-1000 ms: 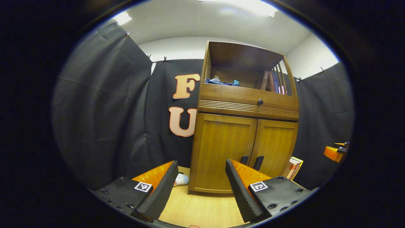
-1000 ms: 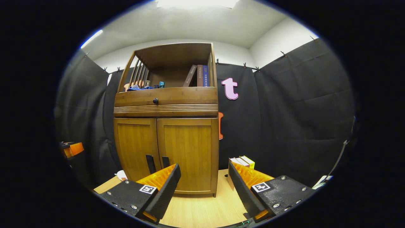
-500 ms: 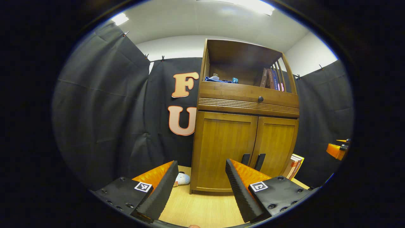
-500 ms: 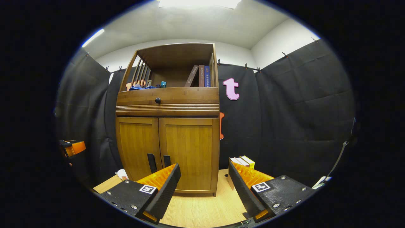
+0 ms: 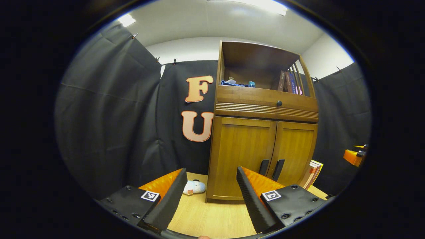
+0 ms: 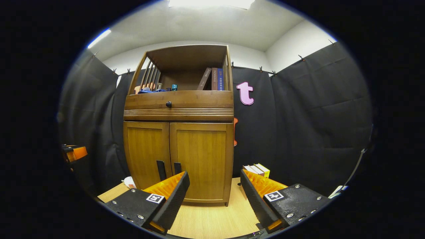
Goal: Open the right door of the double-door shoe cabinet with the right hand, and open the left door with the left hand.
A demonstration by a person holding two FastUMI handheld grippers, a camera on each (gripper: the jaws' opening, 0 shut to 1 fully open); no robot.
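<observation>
Wooden shoe cabinet (image 6: 179, 146) upright; left door (image 5: 240, 156), right door (image 6: 199, 159) closed.

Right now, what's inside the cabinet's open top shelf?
In the top shelf: books standing at its right end, a blue cloth and a small teal item on the left. Both lower doors are shut, hiding what is behind them.

left gripper (image 5: 209, 186) – jaws apart, right gripper (image 6: 214, 187) – likewise

No readable text, book spines (image 6: 215, 79) blurred
</observation>
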